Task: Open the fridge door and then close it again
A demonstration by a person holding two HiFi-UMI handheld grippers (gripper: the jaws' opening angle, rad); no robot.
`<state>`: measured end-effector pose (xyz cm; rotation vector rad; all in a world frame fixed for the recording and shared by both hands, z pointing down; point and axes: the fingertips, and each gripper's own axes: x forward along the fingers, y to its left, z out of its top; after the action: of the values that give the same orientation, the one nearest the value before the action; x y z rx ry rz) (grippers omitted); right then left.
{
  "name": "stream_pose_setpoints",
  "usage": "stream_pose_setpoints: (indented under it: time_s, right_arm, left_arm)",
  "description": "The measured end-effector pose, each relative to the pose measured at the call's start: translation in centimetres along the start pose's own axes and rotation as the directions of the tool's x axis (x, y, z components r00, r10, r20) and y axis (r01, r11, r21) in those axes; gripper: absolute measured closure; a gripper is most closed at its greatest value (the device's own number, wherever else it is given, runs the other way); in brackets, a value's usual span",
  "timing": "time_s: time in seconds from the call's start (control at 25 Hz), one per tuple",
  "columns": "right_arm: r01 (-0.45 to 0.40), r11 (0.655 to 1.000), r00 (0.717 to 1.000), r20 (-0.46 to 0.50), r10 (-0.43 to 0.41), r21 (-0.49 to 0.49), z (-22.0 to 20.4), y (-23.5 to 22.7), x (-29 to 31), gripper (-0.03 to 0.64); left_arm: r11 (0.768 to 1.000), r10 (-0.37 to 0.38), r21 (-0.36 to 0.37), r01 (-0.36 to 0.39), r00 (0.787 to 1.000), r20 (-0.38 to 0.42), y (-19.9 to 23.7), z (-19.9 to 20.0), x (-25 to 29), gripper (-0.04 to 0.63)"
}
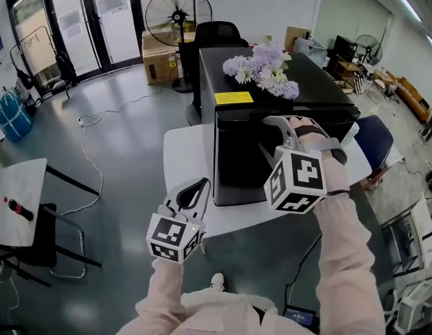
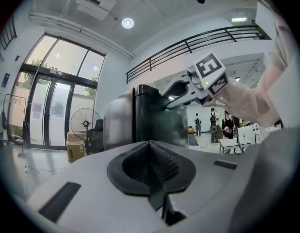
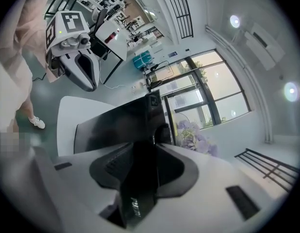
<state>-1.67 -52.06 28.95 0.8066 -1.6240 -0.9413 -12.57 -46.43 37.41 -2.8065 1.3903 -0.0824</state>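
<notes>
Fingers of the right gripper grasp the upper edge of the closed fridge door, at 12 o'clock on the white surface, while the left gripper, fingers clenched empty, waits at 7 o'clock; a shallow hold may slip when pulling.

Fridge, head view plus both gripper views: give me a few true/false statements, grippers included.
1. Flowers lie on top of the fridge. True.
2. The left gripper has its fingers spread wide. False: they are together with nothing between them.
3. The right gripper has the top edge of the door between its fingers. True.
4. The fridge stands on the floor. False: it stands on a white table.
</notes>
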Motion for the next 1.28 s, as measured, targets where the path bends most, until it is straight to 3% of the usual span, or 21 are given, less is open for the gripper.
stream_pose_setpoints:
  time_s: [0.44,0.68,1.28]
  right_arm:
    - [-0.001,0.999,1.0,-0.018,0.001,-0.034,0.0,0.3,-0.4,0.483]
    - [-0.04,0.997,0.998,0.036,0.042,-0.071,-0.3,2.6,-5.0,0.477]
    - [-0.002,0.992,0.998,0.058,0.009,-0.126,-2.7,6.6,-11.9,0.437]
  left_arm:
    - [0.999,0.048,-0.022,-0.049,0.999,-0.023,-2.5,-0.9,-2.0,0.584]
    - [0.997,0.07,-0.019,-0.071,0.997,-0.022,-3.5,-0.9,-2.8,0.584]
    - [0.995,0.096,-0.01,-0.096,0.995,-0.029,-12.2,-1.2,-8.6,0.584]
